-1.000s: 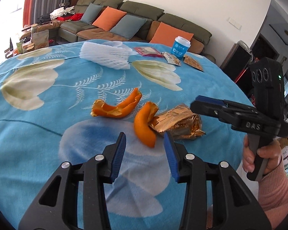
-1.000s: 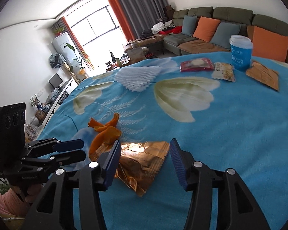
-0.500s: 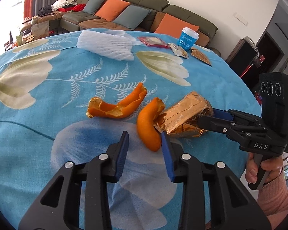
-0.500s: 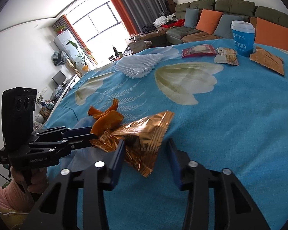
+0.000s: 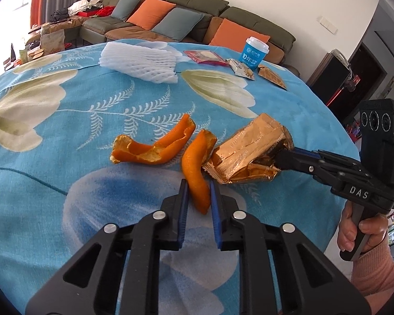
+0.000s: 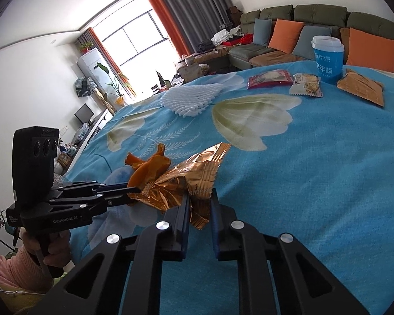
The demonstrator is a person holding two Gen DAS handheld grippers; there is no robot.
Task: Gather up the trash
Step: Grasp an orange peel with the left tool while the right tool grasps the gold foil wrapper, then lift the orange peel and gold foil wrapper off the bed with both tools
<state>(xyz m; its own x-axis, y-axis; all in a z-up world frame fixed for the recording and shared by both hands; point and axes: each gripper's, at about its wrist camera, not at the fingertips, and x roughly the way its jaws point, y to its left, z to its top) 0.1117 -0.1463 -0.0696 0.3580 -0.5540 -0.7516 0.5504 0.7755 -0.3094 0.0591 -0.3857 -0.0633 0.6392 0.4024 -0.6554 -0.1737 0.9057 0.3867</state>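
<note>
Left gripper: our left gripper (image 5: pixel 199 197) has its blue pads pressed on both sides of the curved orange peel strip (image 5: pixel 195 168), near its lower end.
Right gripper: our right gripper (image 6: pixel 200 204) is squeezed tight on the crinkly gold foil wrapper (image 6: pixel 194 176), and the wrapper looks lifted a bit off the cloth.
Where the trash is: the peel strip and the wrapper touch each other near the front edge of the table. A second, wider orange peel piece (image 5: pixel 152 148) lies just beside them, still loose.
How to do it well: we think we should lift straight up and slowly, so the wrapper does not drag the peel. We should hold the peel gently, since it is soft and could slip or tear.
Table: a blue tablecloth with pale flowers (image 5: pixel 65 120). Far back lie a white foam net (image 5: pixel 140 61), small snack packets (image 6: pixel 306 85) and a blue paper cup (image 6: pixel 327 59).
Room: a green sofa with orange pillows (image 5: pixel 186 18) and a bright window with orange curtains (image 6: pixel 139 42).
</note>
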